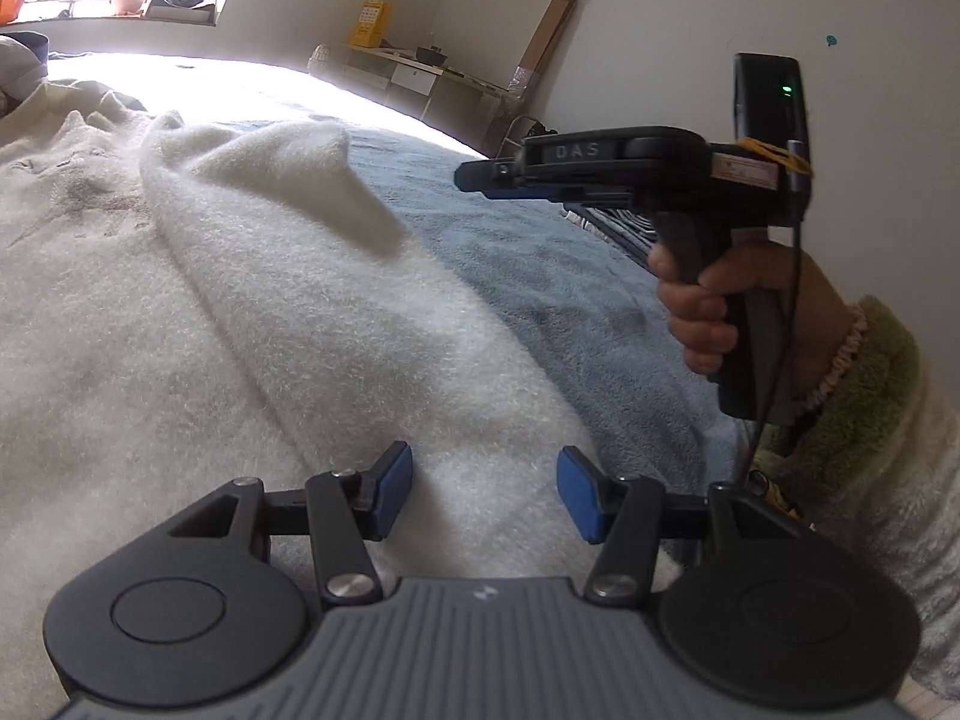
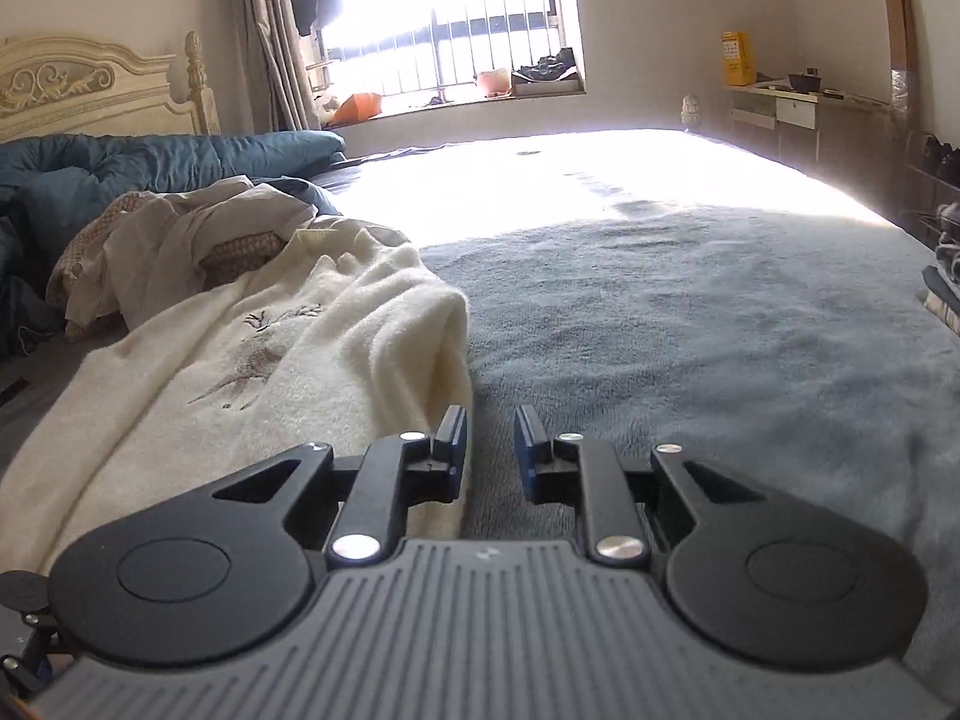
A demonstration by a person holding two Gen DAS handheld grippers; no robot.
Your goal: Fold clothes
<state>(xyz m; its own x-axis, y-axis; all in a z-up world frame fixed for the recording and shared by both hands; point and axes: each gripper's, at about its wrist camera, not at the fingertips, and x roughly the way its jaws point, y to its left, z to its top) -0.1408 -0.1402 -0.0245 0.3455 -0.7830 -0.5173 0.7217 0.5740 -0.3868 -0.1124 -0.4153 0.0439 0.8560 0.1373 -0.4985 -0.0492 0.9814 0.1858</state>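
A cream fleece garment [image 1: 252, 312] with a faint embroidered sprig lies spread on the grey-blue bed cover [image 1: 540, 282]; one fold stands up as a ridge. My left gripper [image 1: 485, 495] hovers open just above the garment's near part, nothing between its blue pads. In the left wrist view the right gripper [image 1: 474, 177] is held in a hand [image 1: 720, 306] above the bed cover, right of the garment, seen side-on. In the right wrist view the same garment [image 2: 288, 360] lies left. My right gripper [image 2: 491, 450] is open at the garment's right edge, empty.
A heap of other clothes [image 2: 156, 240] and a blue duvet [image 2: 150, 162] lie at the bed's head end. The bed cover [image 2: 690, 324] stretches wide to the right. A desk [image 2: 798, 108] and shoe rack [image 2: 936, 180] stand by the far wall.
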